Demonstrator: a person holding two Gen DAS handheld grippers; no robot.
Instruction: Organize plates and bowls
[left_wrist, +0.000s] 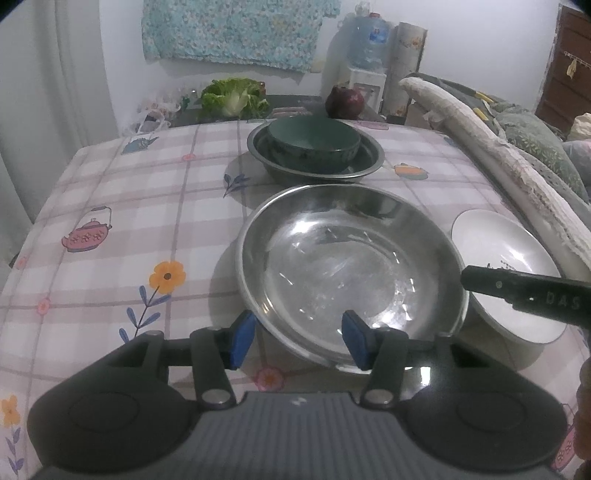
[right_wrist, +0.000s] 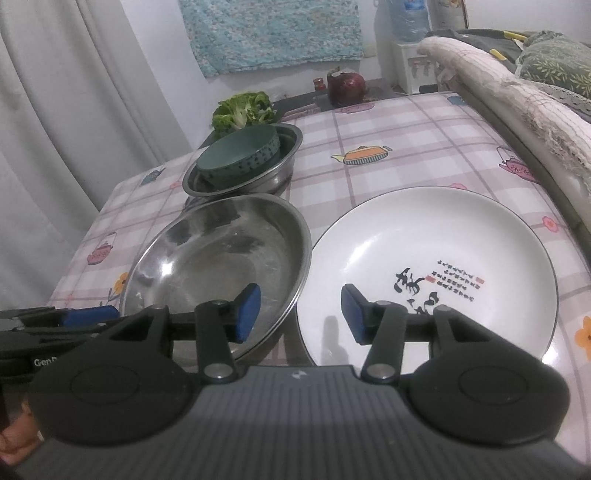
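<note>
Left gripper (left_wrist: 298, 339): jaws parted, gripping nothing, blue pads straddling the near rim of the large steel plate (left_wrist: 351, 266), one outside, one over the basin. Right gripper (right_wrist: 301, 314): also released; left pad above the steel plate's right edge, right pad above the white plate (right_wrist: 424, 266) with black calligraphy. The two plates sit just beside each other. Beyond them, a green bowl (left_wrist: 314, 142) nests in a smaller steel bowl (left_wrist: 316, 166) on the checked tablecloth (left_wrist: 129, 221).
</note>
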